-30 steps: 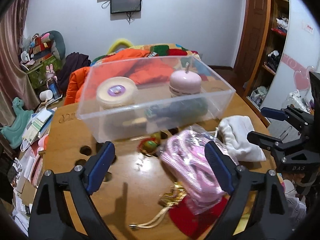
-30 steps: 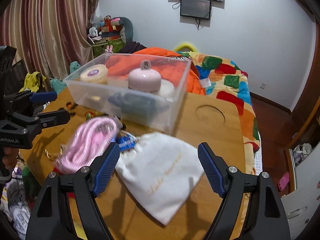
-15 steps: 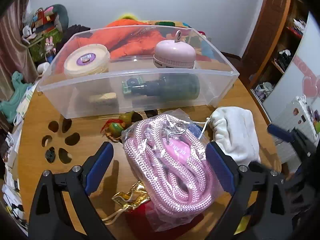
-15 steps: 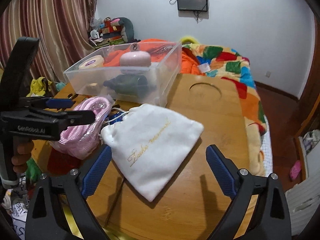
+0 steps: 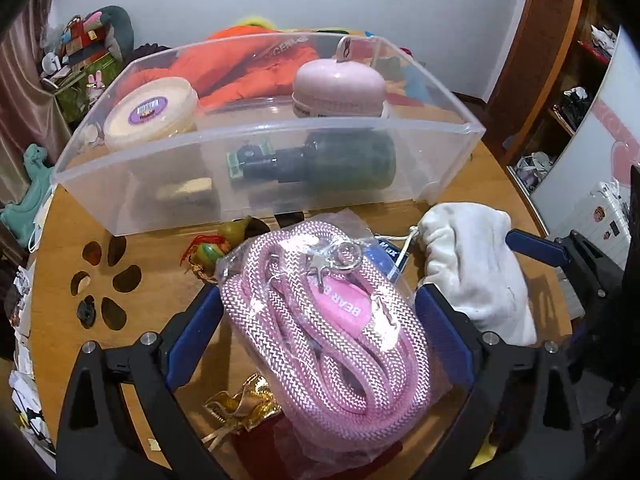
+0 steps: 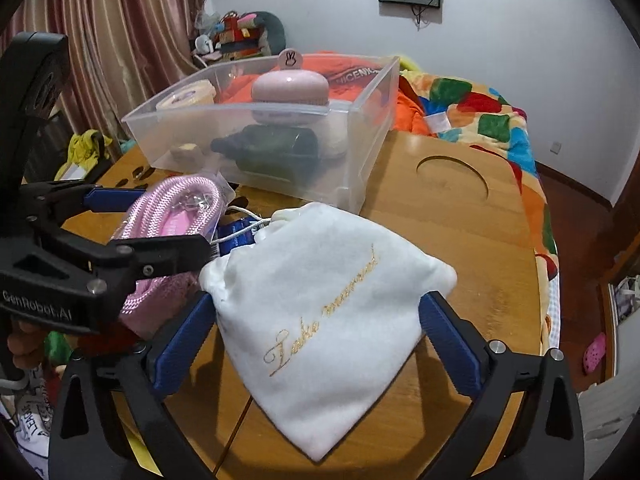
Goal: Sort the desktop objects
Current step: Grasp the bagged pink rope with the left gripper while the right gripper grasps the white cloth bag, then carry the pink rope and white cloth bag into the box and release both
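A bagged pink rope [image 5: 320, 320] lies on the round wooden table [image 5: 52, 248]. My left gripper [image 5: 318, 312] is open, with a finger on each side of the rope, just above it. A white drawstring pouch [image 6: 320, 296] with gold lettering lies to the right; it also shows in the left wrist view [image 5: 472, 264]. My right gripper [image 6: 316, 320] is open and straddles the pouch. A clear plastic bin [image 5: 264, 172] behind holds a pink lidded jar [image 5: 338, 88], a cream tub [image 5: 152, 114] and a dark bottle [image 5: 320, 164].
A small fruit-shaped trinket [image 5: 212, 246] sits by the bin. A gold bag [image 5: 240, 408] and a red item [image 5: 280, 448] lie under the rope's near end. A blue packet [image 5: 384, 254] lies between rope and pouch. A bed with orange clothing [image 6: 460, 112] is behind.
Both grippers moved forward and down. The left one now straddles the pink rope and the right one straddles the white pouch. Both stayed open.
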{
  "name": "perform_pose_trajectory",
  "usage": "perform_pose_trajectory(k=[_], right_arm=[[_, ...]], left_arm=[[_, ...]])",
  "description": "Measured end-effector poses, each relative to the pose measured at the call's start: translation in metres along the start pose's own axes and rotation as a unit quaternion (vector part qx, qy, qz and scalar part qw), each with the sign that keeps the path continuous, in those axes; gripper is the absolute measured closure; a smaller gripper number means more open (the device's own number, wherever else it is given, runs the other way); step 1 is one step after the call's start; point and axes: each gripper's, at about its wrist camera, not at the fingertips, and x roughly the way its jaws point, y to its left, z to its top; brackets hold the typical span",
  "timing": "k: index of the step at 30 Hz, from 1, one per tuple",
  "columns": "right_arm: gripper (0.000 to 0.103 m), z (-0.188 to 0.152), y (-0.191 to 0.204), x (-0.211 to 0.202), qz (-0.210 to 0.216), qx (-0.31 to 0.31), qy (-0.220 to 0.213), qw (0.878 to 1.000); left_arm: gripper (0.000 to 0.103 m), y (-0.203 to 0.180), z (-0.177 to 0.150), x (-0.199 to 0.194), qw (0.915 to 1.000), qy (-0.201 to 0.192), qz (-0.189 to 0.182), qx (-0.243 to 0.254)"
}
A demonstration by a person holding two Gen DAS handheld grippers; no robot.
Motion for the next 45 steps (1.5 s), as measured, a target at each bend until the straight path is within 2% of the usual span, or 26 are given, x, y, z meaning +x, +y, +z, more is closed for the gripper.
perform_pose_trajectory(k=[7, 9, 10, 12, 16, 21, 22, 27, 29, 31, 33, 34, 35, 45], right_arm=[[0.003, -0.002, 0.009, 0.004, -0.020, -0.036, -0.002, 0.999], [0.007, -0.003, 0.012, 0.002, -0.023, -0.043, -0.006, 0.999], [0.014, -0.004, 0.012, 0.001, -0.021, -0.045, -0.006, 0.999], [0.024, -0.006, 0.013, -0.001, -0.016, -0.050, -0.005, 0.999], [0.040, -0.009, 0.020, -0.004, -0.026, -0.070, -0.006, 0.997], [0.052, -0.011, 0.023, -0.009, -0.033, -0.071, -0.009, 0.997], [0.061, -0.011, 0.022, -0.010, -0.033, -0.068, -0.010, 0.997], [0.069, -0.010, 0.020, -0.018, -0.029, -0.054, -0.014, 0.998], [0.079, -0.009, 0.020, -0.023, -0.027, -0.048, -0.020, 0.998], [0.080, -0.007, 0.020, -0.028, -0.025, -0.042, -0.025, 0.999], [0.080, -0.004, 0.019, -0.032, -0.020, -0.036, -0.031, 0.999], [0.080, -0.003, 0.021, -0.034, -0.022, -0.036, -0.034, 0.999], [0.080, -0.002, 0.022, -0.036, -0.024, -0.035, -0.037, 0.998], [0.080, 0.020, 0.034, -0.062, -0.030, -0.029, -0.079, 0.996]], left_arm=[[0.002, 0.003, -0.009, 0.011, 0.9999, 0.007, -0.002, -0.008], [0.002, 0.003, -0.009, 0.010, 1.0000, 0.008, -0.004, -0.003], [0.002, 0.003, -0.009, 0.010, 1.0000, 0.007, -0.005, 0.000], [0.006, 0.003, -0.011, 0.009, 1.0000, 0.004, -0.004, 0.006], [0.034, 0.004, -0.014, 0.001, 0.9996, -0.004, -0.013, 0.024], [0.042, 0.010, -0.017, -0.004, 0.9994, -0.006, -0.014, 0.031], [0.043, 0.012, -0.017, -0.005, 0.9994, -0.007, -0.015, 0.031], [0.049, 0.018, -0.021, -0.015, 0.9990, -0.025, -0.012, 0.036], [0.052, 0.018, -0.024, -0.021, 0.9985, -0.036, -0.006, 0.040], [0.055, 0.021, -0.024, -0.026, 0.9984, -0.042, -0.007, 0.038], [0.064, 0.028, -0.022, -0.030, 0.9984, -0.046, -0.013, 0.031], [0.076, 0.031, -0.020, -0.032, 0.9984, -0.047, -0.012, 0.027], [0.079, 0.034, -0.019, -0.033, 0.9985, -0.044, -0.020, 0.025], [0.082, 0.050, -0.021, -0.045, 0.9978, -0.059, -0.026, 0.016]])
